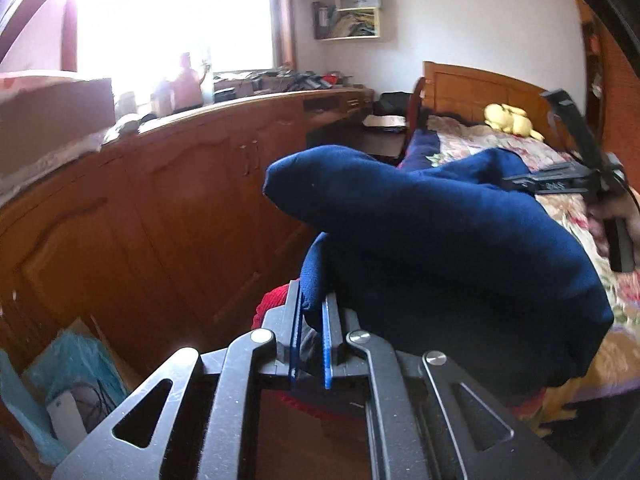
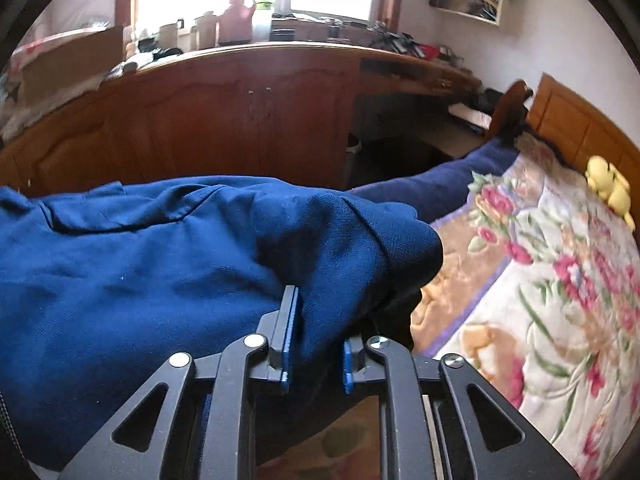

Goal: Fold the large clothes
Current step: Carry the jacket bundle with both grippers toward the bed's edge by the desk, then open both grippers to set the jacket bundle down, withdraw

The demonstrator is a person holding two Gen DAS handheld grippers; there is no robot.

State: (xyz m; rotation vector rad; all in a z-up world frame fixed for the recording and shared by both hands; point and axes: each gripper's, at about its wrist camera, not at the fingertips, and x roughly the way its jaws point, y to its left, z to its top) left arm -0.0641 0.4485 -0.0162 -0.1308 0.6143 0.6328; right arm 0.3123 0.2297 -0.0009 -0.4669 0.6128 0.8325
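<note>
Nearest in the left wrist view, left gripper (image 1: 314, 316) with blue-padded fingers (image 1: 329, 344) clamped on a fold of the navy garment (image 1: 432, 248) — cloth pinched between the pads and bulging upward beyond them. Nearest in the right wrist view, right gripper (image 2: 320, 320) likewise gripping the same navy garment (image 2: 160, 264), a thick bunch of fabric wedged between its fingers (image 2: 289, 328), one pad half buried under the cloth. Garment lifted off the bed, stretched between the two tools, one sleeve-like end drooping toward the wooden cabinet (image 1: 168, 200). Under the left gripper, a patch of red fabric (image 1: 272, 304); beside it on the floor, a box with light blue plastic (image 1: 76, 364). To the right, the floral bedspread (image 2: 560, 280) beneath and beyond the garment, and the right gripper (image 1: 568, 180) itself seen from the left view, held in a hand (image 1: 616, 220). Farther back, a yellow plush toy (image 2: 610, 190) near the wooden headboard (image 1: 480, 92). Farthest — jars and clutter on the cabinet's surface (image 2: 280, 46) under a bright window (image 1: 172, 12), and a wall shelf (image 1: 356, 12).
</note>
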